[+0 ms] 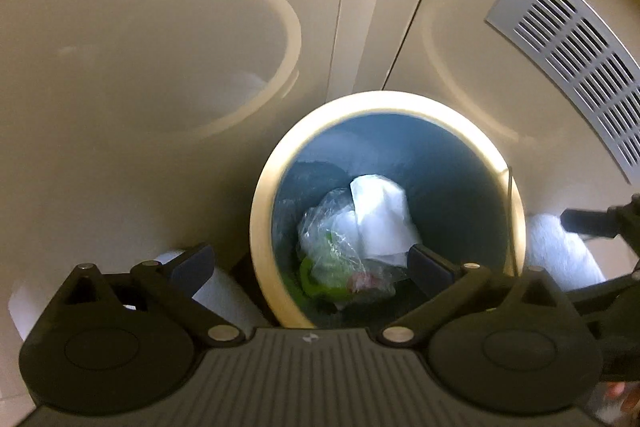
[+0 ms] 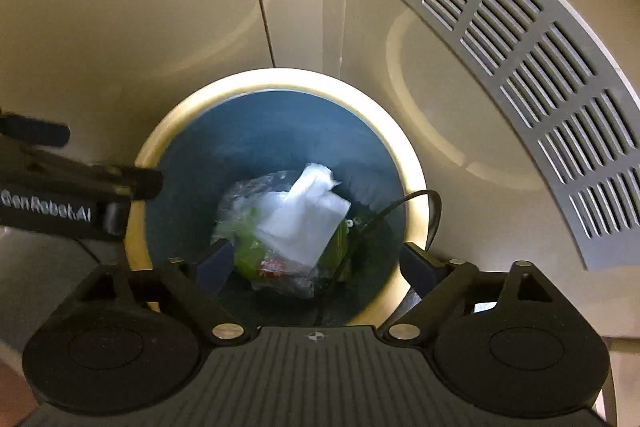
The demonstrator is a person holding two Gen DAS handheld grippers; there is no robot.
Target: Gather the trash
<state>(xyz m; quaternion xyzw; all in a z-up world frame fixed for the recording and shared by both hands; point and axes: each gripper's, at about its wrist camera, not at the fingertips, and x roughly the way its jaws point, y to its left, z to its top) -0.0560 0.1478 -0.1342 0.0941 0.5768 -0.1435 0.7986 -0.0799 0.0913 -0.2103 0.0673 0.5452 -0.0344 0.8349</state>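
Note:
A round bin with a pale rim (image 1: pixel 267 195) and dark blue inside stands below both grippers; it also shows in the right wrist view (image 2: pixel 412 163). Inside lie a white tissue (image 1: pixel 380 215) (image 2: pixel 308 215), clear crumpled plastic (image 1: pixel 324 243) (image 2: pixel 240 195) and green wrapper bits (image 1: pixel 308 279) (image 2: pixel 248 255). My left gripper (image 1: pixel 312 263) is open and empty over the bin's near left rim. My right gripper (image 2: pixel 316 263) is open and empty above the bin's mouth. The other gripper shows at each view's edge.
Glossy beige cabinet panels (image 1: pixel 160 27) rise behind the bin and reflect its rim. A grey slotted vent (image 2: pixel 540 75) sits at the right. White paper rolls (image 1: pixel 224 295) (image 1: pixel 560 255) flank the bin. A thin black cable (image 2: pixel 400 207) loops over the bin's right rim.

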